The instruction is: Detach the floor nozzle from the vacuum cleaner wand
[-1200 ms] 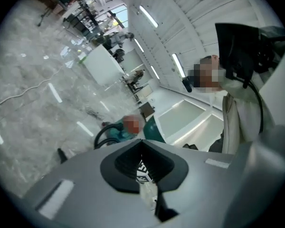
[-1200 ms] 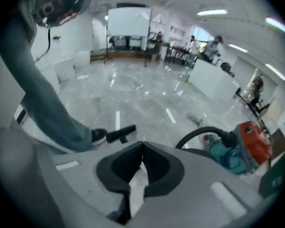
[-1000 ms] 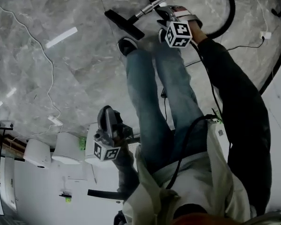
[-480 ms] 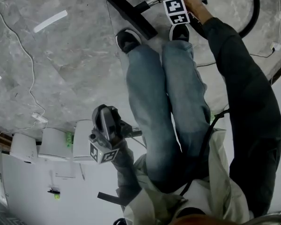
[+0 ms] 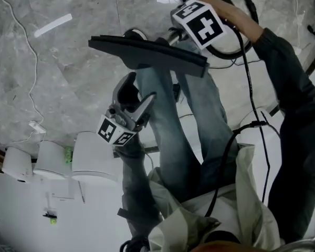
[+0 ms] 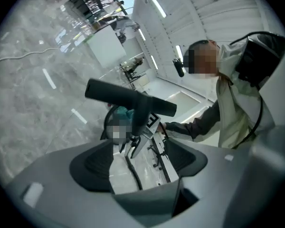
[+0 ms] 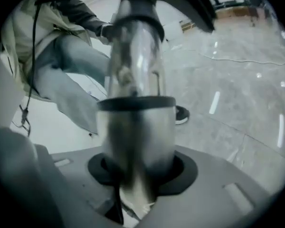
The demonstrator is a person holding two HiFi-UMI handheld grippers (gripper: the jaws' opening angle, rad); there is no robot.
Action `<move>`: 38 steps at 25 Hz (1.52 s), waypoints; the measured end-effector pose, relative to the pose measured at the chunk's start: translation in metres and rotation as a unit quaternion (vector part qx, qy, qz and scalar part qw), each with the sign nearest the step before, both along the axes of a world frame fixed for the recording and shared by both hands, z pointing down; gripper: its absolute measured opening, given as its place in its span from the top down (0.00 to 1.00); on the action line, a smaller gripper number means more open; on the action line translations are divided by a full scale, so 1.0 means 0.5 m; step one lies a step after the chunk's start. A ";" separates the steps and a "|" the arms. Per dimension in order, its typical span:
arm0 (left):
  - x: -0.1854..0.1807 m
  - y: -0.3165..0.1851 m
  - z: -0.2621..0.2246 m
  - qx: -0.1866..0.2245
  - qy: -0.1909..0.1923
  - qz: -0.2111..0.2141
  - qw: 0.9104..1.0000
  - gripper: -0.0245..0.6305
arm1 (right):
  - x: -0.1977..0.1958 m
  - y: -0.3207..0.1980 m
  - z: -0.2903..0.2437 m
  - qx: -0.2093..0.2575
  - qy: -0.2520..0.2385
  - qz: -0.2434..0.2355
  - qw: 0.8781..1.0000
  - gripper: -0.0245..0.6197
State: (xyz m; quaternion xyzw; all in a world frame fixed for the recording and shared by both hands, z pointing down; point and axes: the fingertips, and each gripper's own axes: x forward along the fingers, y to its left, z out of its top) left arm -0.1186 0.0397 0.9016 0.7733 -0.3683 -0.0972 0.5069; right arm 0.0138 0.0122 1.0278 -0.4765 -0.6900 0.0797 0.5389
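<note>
Your left gripper [image 5: 137, 94] sits just under the floor nozzle [image 5: 147, 54], below its middle. Its jaws are spreading wide with nothing between them; the nozzle lies beyond their tips. The nozzle is up in the air, slanting across in front of your legs [image 5: 168, 119], well clear of the floor [image 5: 68, 72]. At the nozzle's right end, your right gripper [image 7: 141, 167] is tightening its jaws on the wand [image 7: 135, 80], whose metal tube fills the gap between the pads.

The risks I see:
- That one grip on a smooth tube carries the whole nozzle. A twist could turn or slide the tube in the pads.
- If your left gripper closes on the flat bar far from the nozzle's neck, the bar will likely lever instead of pulling free.
- If the joint lets go before the left grip is firm, the nozzle could drop onto your legs or the floor beneath it.
- The cable [image 5: 248, 83] hanging just right of the nozzle could snag as you pull the parts apart.

A second ago the nozzle lay on the floor by your shoes. Your left gripper was closed and well away from the nozzle.
</note>
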 end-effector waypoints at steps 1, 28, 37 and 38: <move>0.023 -0.027 -0.039 0.025 -0.001 -0.002 1.000 0.40 | 0.003 0.007 -0.059 -0.019 0.010 -0.015 1.000 0.70; 0.255 -0.294 -0.731 0.350 0.078 -0.078 0.930 0.73 | 0.067 -0.036 -0.691 -0.032 -0.110 0.190 0.975 0.67; 0.263 -0.360 -1.012 0.340 -0.002 -0.050 0.939 0.73 | 0.036 -0.181 -0.894 0.317 -0.260 0.407 0.816 0.66; 0.253 -0.363 -1.046 0.339 -0.015 -0.063 0.938 0.73 | 0.053 -0.201 -0.903 0.415 -0.256 0.398 0.777 0.64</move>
